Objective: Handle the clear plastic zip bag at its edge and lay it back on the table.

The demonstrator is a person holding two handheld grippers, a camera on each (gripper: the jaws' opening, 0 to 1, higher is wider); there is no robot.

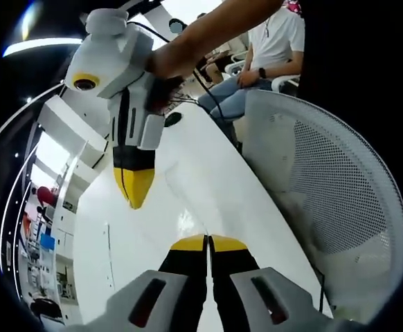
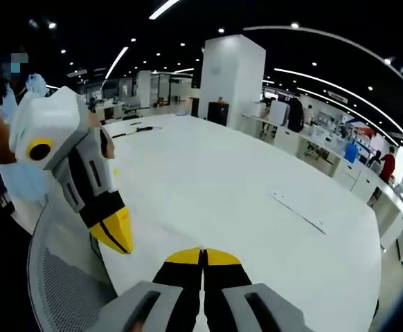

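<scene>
Both tools (image 1: 207,241) over table (image 1: 187,187), chair (image 1: 326,187) beside

Two tools (image 1: 207,242) (image 2: 203,256), one mesh chair (image 1: 326,173), one table (image 2: 222,180).

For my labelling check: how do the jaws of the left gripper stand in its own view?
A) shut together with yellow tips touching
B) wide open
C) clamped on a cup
A: in the left gripper view, the left gripper shows its yellow tips pressed together above the white table.
</scene>
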